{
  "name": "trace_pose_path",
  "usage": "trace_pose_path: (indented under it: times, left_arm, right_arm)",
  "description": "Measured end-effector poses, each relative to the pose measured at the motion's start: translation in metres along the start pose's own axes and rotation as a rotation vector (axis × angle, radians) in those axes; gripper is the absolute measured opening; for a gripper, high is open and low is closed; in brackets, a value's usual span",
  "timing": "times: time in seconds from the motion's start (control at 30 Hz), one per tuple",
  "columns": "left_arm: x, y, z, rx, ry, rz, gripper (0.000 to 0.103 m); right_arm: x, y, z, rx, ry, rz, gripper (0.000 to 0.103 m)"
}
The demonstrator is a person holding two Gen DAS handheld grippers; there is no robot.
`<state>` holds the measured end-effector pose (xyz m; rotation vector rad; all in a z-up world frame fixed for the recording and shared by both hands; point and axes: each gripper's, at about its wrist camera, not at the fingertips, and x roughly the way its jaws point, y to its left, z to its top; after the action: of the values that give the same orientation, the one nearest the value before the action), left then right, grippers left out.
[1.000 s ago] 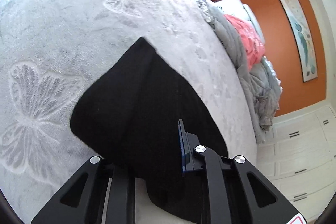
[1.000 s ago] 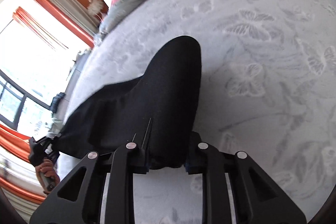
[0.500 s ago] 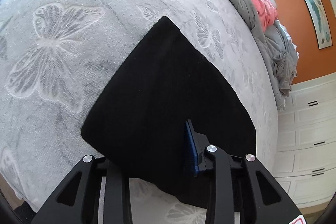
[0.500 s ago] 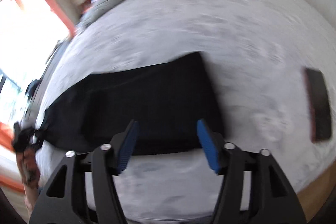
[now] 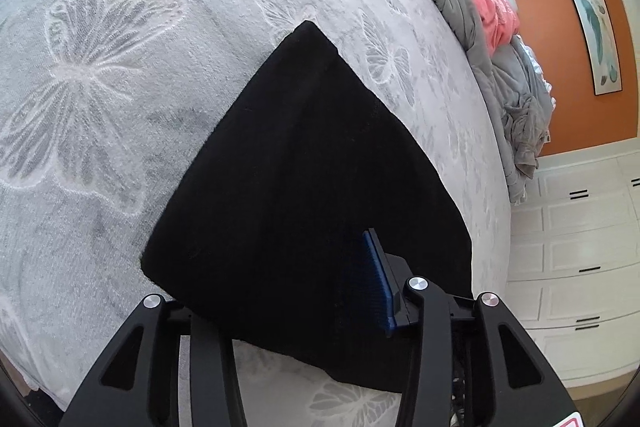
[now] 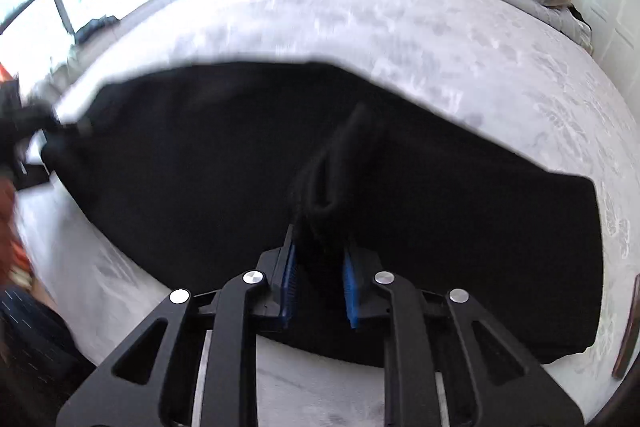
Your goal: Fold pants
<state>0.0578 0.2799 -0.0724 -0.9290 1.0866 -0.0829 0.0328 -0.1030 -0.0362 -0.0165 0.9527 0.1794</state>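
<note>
The black pants (image 5: pixel 304 187) lie spread flat on the grey butterfly-print bedspread (image 5: pixel 100 87). In the left wrist view my left gripper (image 5: pixel 296 291) sits at the near end of the pants; its right blue pad (image 5: pixel 378 283) shows, and cloth hides the left finger. The jaws stand wide apart. In the right wrist view the pants (image 6: pixel 200 163) stretch left to right, and my right gripper (image 6: pixel 318 287) is shut on a pinched fold of the cloth (image 6: pixel 332 187) at the near edge.
A heap of grey and pink bedding (image 5: pixel 492 27) lies at the far side of the bed below an orange wall. White drawers (image 5: pixel 580 267) stand at the right. A dark flat object (image 6: pixel 628 331) lies on the bed at the right edge of the right wrist view.
The right gripper was open over the pants' edge half a second ago and has now closed on a fold. The left view shows the pants lowered and spread flat on the bed.
</note>
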Motion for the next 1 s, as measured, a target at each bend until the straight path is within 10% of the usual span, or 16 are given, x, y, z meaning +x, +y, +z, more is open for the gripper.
trace_pose_path:
  times: [0.13,0.27,0.4,0.53,0.7,0.77,0.83,1.0]
  left_arm:
    - [0.002,-0.003,0.0,-0.003,0.001,-0.001,0.044]
    - [0.008,-0.008,0.004,-0.011,-0.001,0.003,0.045]
    - [0.008,-0.01,0.003,0.012,-0.01,0.011,0.037]
    - [0.003,-0.024,0.001,0.048,-0.062,0.048,0.017]
    - [-0.026,-0.13,-0.05,0.391,-0.189,-0.025,0.017]
    - [-0.015,-0.173,-0.087,0.541,-0.174,-0.049,0.031]
    - [0.019,-0.198,-0.118,0.647,-0.09,-0.058,0.091]
    - [0.084,-0.202,-0.159,0.643,0.156,-0.041,0.091]
  right_arm:
    - [-0.015,0.016,0.029,0.002,-0.066,0.086,0.021]
    - [0.059,0.042,0.009,-0.136,0.123,0.046,0.033]
    - [0.021,0.018,0.016,-0.023,0.016,0.139,0.047]
    - [-0.022,-0.022,0.029,-0.013,-0.107,-0.014,0.074]
    - [-0.06,-0.083,0.016,0.108,-0.156,-0.118,0.078]
    - [-0.06,-0.105,0.009,0.164,-0.143,-0.111,0.079]
    - [-0.052,-0.126,0.0,0.202,-0.104,-0.11,0.08]
    - [-0.044,-0.148,-0.016,0.276,-0.047,-0.012,0.08]
